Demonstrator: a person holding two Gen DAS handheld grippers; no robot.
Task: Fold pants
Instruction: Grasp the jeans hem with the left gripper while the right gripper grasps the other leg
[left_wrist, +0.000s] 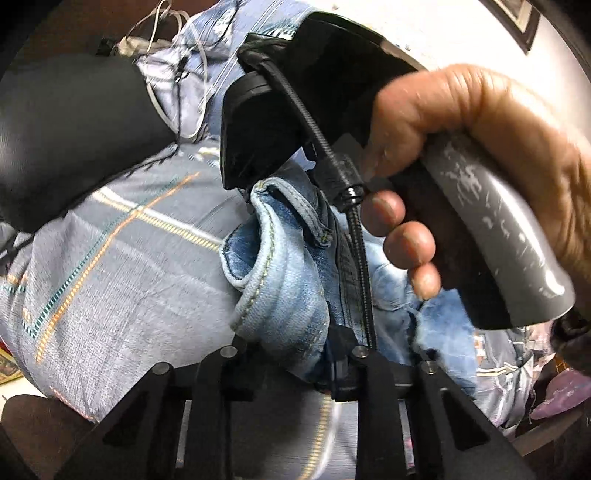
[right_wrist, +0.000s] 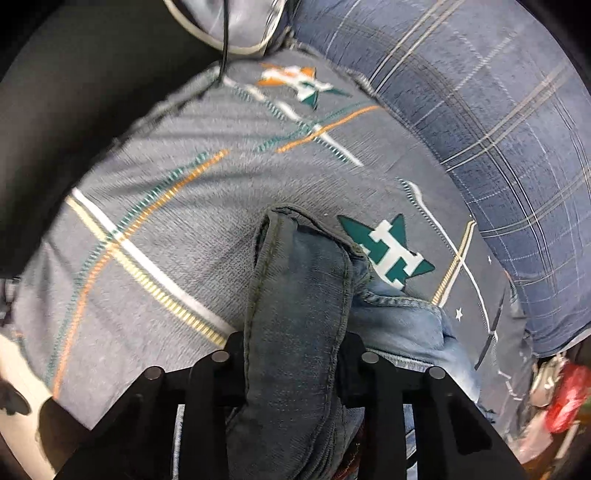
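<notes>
Light blue jeans (left_wrist: 273, 280) lie bunched on a grey bedsheet (left_wrist: 110, 258). In the left wrist view a rolled, stitched edge of the jeans passes between my left gripper (left_wrist: 293, 365), whose jaws are shut on the denim. Just above, a hand (left_wrist: 480, 155) holds the right gripper's black body (left_wrist: 295, 110) down over the same bundle. In the right wrist view a thick folded band of the jeans (right_wrist: 299, 295) runs up between the fingers of my right gripper (right_wrist: 295, 350), which is shut on it. More denim (right_wrist: 406, 325) spreads to the right.
The bedsheet (right_wrist: 166, 221) carries orange, teal and white lines and star emblems. A blue plaid cushion (right_wrist: 498, 129) lies at the upper right. A dark bulky shape (left_wrist: 66, 129) and loose cables (left_wrist: 173, 55) sit at the upper left. Coloured clutter (right_wrist: 565, 391) lies at the right edge.
</notes>
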